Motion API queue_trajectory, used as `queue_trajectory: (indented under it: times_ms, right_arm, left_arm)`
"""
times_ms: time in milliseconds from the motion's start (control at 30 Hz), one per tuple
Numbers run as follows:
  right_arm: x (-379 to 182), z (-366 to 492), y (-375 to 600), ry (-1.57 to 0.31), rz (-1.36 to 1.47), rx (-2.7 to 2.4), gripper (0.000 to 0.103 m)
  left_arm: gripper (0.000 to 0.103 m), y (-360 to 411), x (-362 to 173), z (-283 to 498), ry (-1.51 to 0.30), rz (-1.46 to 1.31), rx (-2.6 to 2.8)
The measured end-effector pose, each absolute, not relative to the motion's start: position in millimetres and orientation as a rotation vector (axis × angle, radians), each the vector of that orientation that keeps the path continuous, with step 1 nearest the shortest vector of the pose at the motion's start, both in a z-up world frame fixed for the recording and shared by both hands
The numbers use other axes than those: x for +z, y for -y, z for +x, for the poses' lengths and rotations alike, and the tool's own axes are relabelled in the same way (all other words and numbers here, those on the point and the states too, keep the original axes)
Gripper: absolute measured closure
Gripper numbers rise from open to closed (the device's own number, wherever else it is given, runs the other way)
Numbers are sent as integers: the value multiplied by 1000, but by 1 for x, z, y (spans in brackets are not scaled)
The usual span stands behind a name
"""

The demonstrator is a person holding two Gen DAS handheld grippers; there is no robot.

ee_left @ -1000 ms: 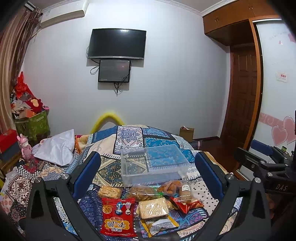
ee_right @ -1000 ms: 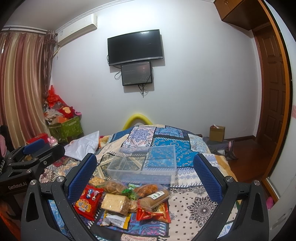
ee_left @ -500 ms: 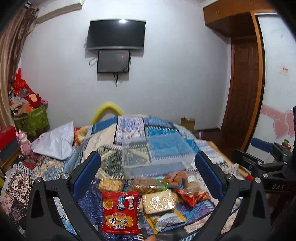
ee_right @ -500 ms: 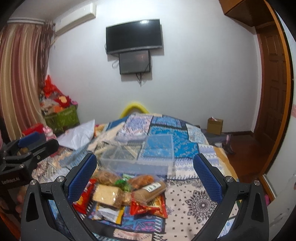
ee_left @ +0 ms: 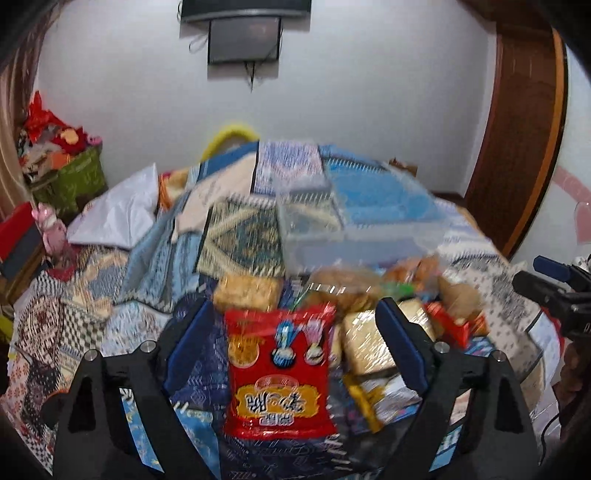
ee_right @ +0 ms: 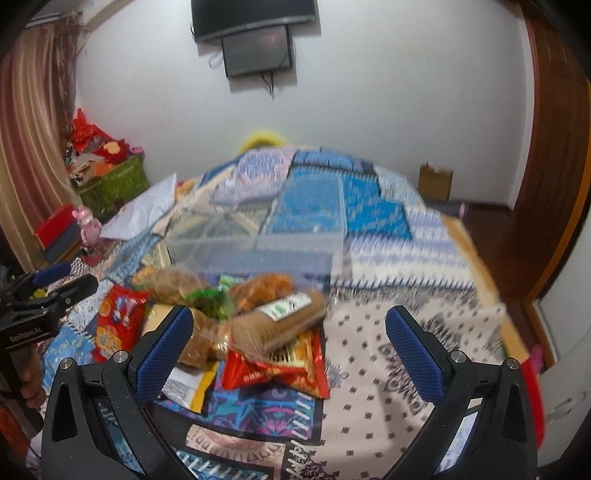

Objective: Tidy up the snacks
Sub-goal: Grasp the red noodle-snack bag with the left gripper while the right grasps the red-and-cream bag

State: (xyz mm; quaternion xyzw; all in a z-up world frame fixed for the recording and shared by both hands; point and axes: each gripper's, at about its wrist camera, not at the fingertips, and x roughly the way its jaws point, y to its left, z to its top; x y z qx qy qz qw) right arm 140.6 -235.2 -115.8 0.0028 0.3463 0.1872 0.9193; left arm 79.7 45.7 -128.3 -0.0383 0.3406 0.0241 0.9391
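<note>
Both grippers have dropped toward the snacks; left gripper (ee_left: pixel 295 328), jaws just narrowing, straddles the red packet (ee_left: pixel 279 373) unpinched. Only the right view shows the right gripper (ee_right: pixel 290 332), jaws spread, over the biscuit roll (ee_right: pixel 277 325) near the bed's front edge.

Left claw (ee_left: pixel 295 325) narrowing, seemingly gripping nothing, right claw (ee_right: pixel 290 326) wide apart

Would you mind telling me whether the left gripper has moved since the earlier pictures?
Yes. The left gripper has dropped toward the red snack bag, its jaws closing somewhat; the wall TV has slid upward.
</note>
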Motion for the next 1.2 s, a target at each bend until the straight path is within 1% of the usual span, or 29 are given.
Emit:
queue_trajectory:
  times_ms: [300,667,800,900,967,1000,1033,1100,1200]
  right_arm:
    - [-147,150,229,-822,-8,440,0]
    - [-180,175,217,-954,-6,466,0]
    - [-185,178,216,-989,19,497,0]
    - [-190,178,215,-1010,36,511,0]
    - [-191,177,215,-1007,32,513,4]
    - [-191,178,215,-1009,37,520,9]
    - [-191,178,215,-1012,43,533,15]
    - [-191,178,215,-1019,64,564,24]
    - [-189,175,213,-1011,58,562,30]
  left_arm:
    - [14,-56,-174,92,-834,-126,29]
    - [14,-59,-203,106,-917,-155,36]
    - [17,-61,-212,111,-935,-185,25]
    - [23,-63,-215,115,-933,-204,13]
    - [29,-61,-214,115,-929,-206,12]
    - [30,-62,-214,116,-928,-206,9]
    - [33,-61,-214,116,-927,-208,3]
    - [35,-60,-213,115,-925,-203,4]
    - [36,-59,-212,113,-926,-193,10]
